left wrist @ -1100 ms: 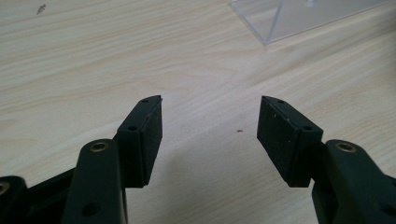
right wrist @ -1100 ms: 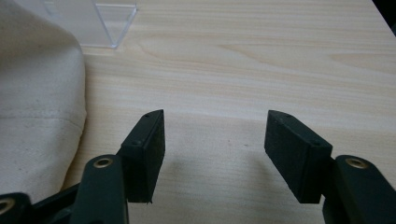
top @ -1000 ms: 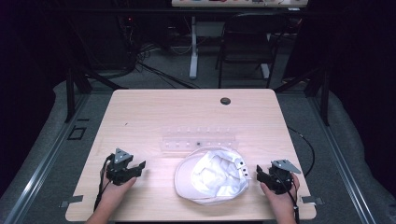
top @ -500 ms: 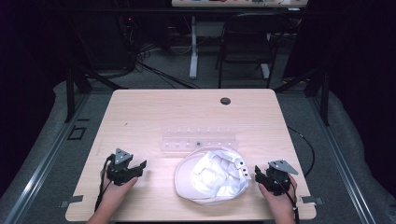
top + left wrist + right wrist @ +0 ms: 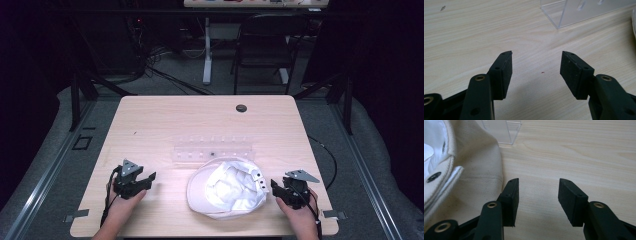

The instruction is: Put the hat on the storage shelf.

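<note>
high view: a white cap [image 5: 227, 187] lies upside down on the wooden surface [image 5: 165, 125], close to the person. a clear plastic rack [image 5: 212, 150] sits just behind it. the left hand-held gripper [image 5: 144, 181] rests well apart from the cap. the right hand-held gripper [image 5: 275, 186] is just beside it. nothing is picked up yet, so i think the work has hardly begun.

left gripper view: the jaws have just been closing a little but are spread, with bare wood between them.

right gripper view: the jaws have just been closing too, yet stay spread with nothing between them. the cap [image 5: 474, 170] is just beside one jaw. i can read no words or labels.
</note>
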A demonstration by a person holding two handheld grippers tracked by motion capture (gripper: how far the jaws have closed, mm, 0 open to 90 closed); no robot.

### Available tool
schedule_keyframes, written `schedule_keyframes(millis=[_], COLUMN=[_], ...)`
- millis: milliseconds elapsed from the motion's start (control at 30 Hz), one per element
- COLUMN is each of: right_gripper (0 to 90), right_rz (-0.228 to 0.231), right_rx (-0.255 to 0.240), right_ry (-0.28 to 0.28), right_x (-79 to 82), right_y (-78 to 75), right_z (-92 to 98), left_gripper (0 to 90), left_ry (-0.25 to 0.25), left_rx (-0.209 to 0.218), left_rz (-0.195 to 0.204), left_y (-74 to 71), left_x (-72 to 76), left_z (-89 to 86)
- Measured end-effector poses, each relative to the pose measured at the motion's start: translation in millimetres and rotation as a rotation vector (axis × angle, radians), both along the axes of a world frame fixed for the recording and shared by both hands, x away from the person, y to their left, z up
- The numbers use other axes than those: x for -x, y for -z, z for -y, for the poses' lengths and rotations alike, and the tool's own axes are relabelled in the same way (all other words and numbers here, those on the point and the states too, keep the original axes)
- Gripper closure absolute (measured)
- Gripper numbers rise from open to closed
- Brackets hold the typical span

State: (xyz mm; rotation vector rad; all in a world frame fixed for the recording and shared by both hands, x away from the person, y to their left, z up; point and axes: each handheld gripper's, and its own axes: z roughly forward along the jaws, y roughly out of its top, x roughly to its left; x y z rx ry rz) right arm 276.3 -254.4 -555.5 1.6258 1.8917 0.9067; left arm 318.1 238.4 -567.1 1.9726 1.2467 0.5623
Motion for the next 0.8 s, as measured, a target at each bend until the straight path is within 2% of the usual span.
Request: schedule_keyframes(millis=[67, 100, 200, 267, 300, 333, 367, 400, 433, 467, 500, 633, 800], right_gripper=[51.5, 51.4, 50.9, 50.8, 50.8, 50.8, 50.8, 51.1, 51.1, 51.1, 51.1, 51.1, 52.1], right_rz=[-0.004, -0.026, -0.042, -0.096, -0.096, -0.141, -0.141, -0.174, -0.174, -0.199, -0.199, -0.251, -0.268], right_rx=[-0.006, -0.016, -0.012, -0.001, -0.001, -0.003, -0.003, -0.002, -0.002, -0.014, -0.014, -0.066, -0.065], right_ry=[0.000, -0.012, -0.021, -0.045, -0.045, -0.061, -0.061, -0.075, -0.075, -0.086, -0.086, -0.108, -0.117], right_x=[-0.7, -2.4, -5.0, -10.1, -10.1, -13.4, -13.4, -17.0, -17.0, -20.4, -20.4, -25.8, -27.9], right_y=[-1.7, -7.1, -14.0, -28.5, -28.5, -38.9, -38.9, -47.6, -47.6, -54.7, -54.7, -67.9, -76.2], right_z=[-0.2, 1.0, 1.3, 1.5, 1.5, 0.6, 0.6, -0.4, -0.4, -0.5, -0.5, -0.6, -2.8], left_gripper=[45.5, 47.9, 51.1, 51.5, 51.5, 51.5, 51.5, 51.5, 51.5, 51.5, 51.5, 51.5, 51.5], left_ry=[0.001, 0.004, 0.016, 0.024, 0.024, 0.028, 0.028, 0.029, 0.029, 0.034, 0.034, 0.032, 0.029], left_rx=[-0.005, -0.001, -0.002, -0.003, -0.003, -0.008, -0.008, -0.009, -0.009, -0.011, -0.011, -0.011, -0.016], left_rz=[0.003, 0.004, -0.002, -0.030, -0.030, -0.037, -0.037, -0.042, -0.042, -0.049, -0.049, -0.058, -0.059], left_y=[-0.3, -0.5, -0.4, 0.1, 0.1, 0.6, 0.6, 1.0, 1.0, 1.4, 1.4, 2.3, 2.2], left_x=[0.3, 0.5, 1.0, 0.2, 0.2, -0.1, -0.1, -0.2, -0.2, -0.2, -0.2, -0.3, -1.0], left_z=[-0.2, -0.2, 0.0, 0.0, 0.0, 0.4, 0.4, 1.2, 1.2, 1.8, 1.8, 2.7, 1.6])
